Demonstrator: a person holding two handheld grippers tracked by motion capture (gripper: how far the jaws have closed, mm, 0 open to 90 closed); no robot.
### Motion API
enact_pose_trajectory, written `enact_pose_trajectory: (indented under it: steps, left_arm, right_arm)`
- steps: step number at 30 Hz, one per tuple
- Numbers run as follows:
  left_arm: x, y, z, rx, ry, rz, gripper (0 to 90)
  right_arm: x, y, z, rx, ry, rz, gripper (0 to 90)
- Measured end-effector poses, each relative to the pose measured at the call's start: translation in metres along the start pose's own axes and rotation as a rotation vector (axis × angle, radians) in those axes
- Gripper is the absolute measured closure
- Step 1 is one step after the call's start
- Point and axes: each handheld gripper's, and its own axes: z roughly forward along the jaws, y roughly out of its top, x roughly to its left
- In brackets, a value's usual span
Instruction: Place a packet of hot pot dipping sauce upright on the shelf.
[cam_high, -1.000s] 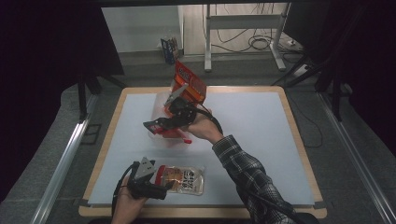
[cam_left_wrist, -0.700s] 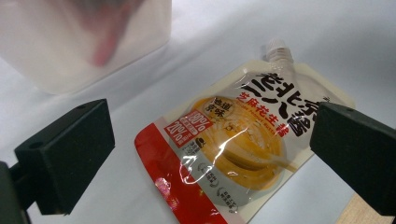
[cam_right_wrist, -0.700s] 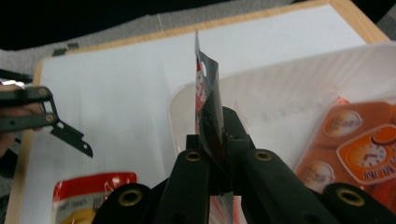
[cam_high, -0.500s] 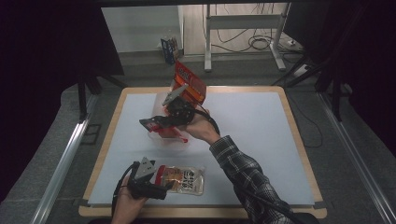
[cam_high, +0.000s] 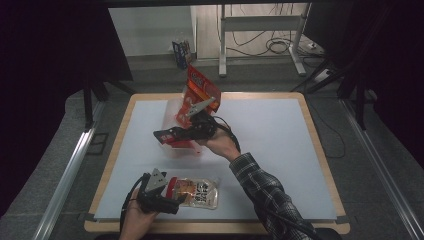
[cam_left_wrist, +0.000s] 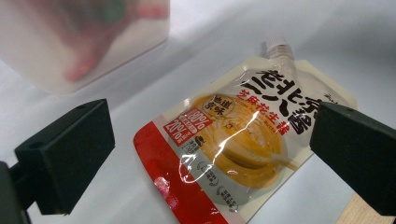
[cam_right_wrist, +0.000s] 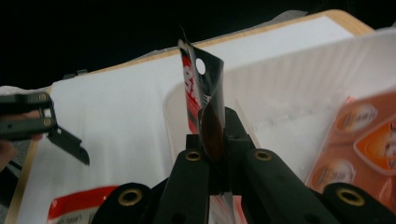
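A white-topped table (cam_high: 280, 130) with a pale wooden rim stands on a grey floor (cam_high: 370, 165). Dark curtains (cam_high: 50, 60) close off the left and right sides. At the far end a lit pale wall sits behind a metal stand (cam_high: 260, 30), with cables (cam_high: 280, 47) coiled on the floor beside it. A metal rail (cam_high: 65, 175) runs along the table's left side.

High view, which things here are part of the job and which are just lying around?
In the job:
red packet, pinched in the right gripper
clear plastic tub beneath it
sauce pouch, flat between the open left gripper jaws

Lying about:
small box on the floor beyond the table
floor cables
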Motion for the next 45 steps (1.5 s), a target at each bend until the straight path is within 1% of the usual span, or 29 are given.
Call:
enact_pose_trajectory:
  steps: [1, 3, 6, 7, 9, 10, 12, 15, 16, 18, 20, 22, 25, 27, 30, 33, 35, 36, 39, 42, 45]
  left_arm:
    - [0.000, 0.000, 0.000, 0.000, 0.000, 0.000, 0.0]
    - [0.000, 0.000, 0.000, 0.001, 0.000, 0.000, 0.0]
    - [0.000, 0.000, 0.001, 0.002, 0.001, -0.001, 0.0]
    - [0.000, 0.000, 0.001, 0.002, 0.001, -0.001, 0.0]
    - [0.000, 0.000, 0.001, 0.004, 0.002, -0.001, 0.0]
    - [0.000, 0.000, 0.001, 0.004, 0.002, -0.004, 0.0]
    - [0.001, 0.000, 0.001, 0.008, 0.002, -0.006, 0.0]
    - [0.002, -0.001, 0.002, 0.018, 0.009, -0.011, 0.0]
    - [0.002, -0.001, 0.002, 0.021, 0.014, -0.008, 0.0]
    - [0.002, -0.001, 0.002, 0.029, 0.023, -0.003, 0.0]
    - [0.002, -0.001, 0.002, 0.036, 0.025, -0.002, 0.0]
    - [0.002, -0.001, 0.002, 0.037, 0.019, -0.008, 0.1]
    - [0.004, -0.001, 0.001, 0.033, 0.000, -0.021, 0.1]
    - [0.004, 0.000, -0.001, 0.037, -0.004, -0.021, 0.7]
    - [0.005, 0.000, -0.002, 0.046, 0.007, -0.007, 2.1]
    - [0.005, -0.001, -0.002, 0.058, 0.020, 0.002, 4.6]
    - [0.006, -0.001, -0.002, 0.067, 0.029, 0.001, 6.2]
    - [0.007, -0.001, -0.002, 0.070, 0.032, -0.003, 7.4]
    - [0.008, 0.000, -0.002, 0.071, 0.027, -0.007, 9.2]
    - [0.008, 0.000, -0.003, 0.065, 0.016, -0.004, 9.6]
    - [0.007, 0.000, -0.002, 0.061, 0.018, 0.001, 10.6]
  right_arm:
    - [-0.001, -0.003, -0.001, 0.002, 0.005, 0.008, 88.6]
    - [-0.002, -0.009, -0.003, 0.011, 0.006, 0.006, 88.3]
    - [-0.002, -0.015, -0.005, 0.044, -0.004, -0.004, 86.6]
    - [-0.002, -0.016, -0.006, 0.049, -0.018, -0.009, 83.9]
    - [-0.001, -0.015, -0.007, 0.064, -0.052, -0.021, 76.0]
    - [0.000, -0.014, -0.007, 0.075, -0.067, -0.030, 70.4]
    - [0.002, -0.013, -0.007, 0.095, -0.080, -0.036, 59.2]
    - [0.007, -0.013, -0.007, 0.124, -0.122, -0.051, 43.6]
    - [0.007, -0.013, -0.007, 0.127, -0.129, -0.051, 39.7]
    - [0.008, -0.015, -0.009, 0.137, -0.158, -0.049, 31.1]
    - [0.008, -0.018, -0.011, 0.132, -0.168, -0.038, 23.8]
    - [0.008, -0.022, -0.013, 0.130, -0.177, -0.032, 16.1]
    - [0.010, -0.029, -0.019, 0.126, -0.196, -0.033, 8.8]
    - [0.011, -0.033, -0.023, 0.126, -0.204, -0.039, 5.1]
    - [0.014, -0.039, -0.029, 0.124, -0.214, -0.033, 2.8]
    - [0.019, -0.048, -0.037, 0.113, -0.219, -0.004, 1.0]
    - [0.021, -0.054, -0.041, 0.105, -0.214, 0.007, 0.4]
    - [0.022, -0.057, -0.043, 0.103, -0.209, 0.022, 0.0]
    - [0.026, -0.069, -0.049, 0.096, -0.206, 0.040, 0.0]
    - [0.029, -0.078, -0.053, 0.096, -0.215, 0.051, 0.0]
    - [0.032, -0.089, -0.059, 0.074, -0.217, 0.077, 0.0]
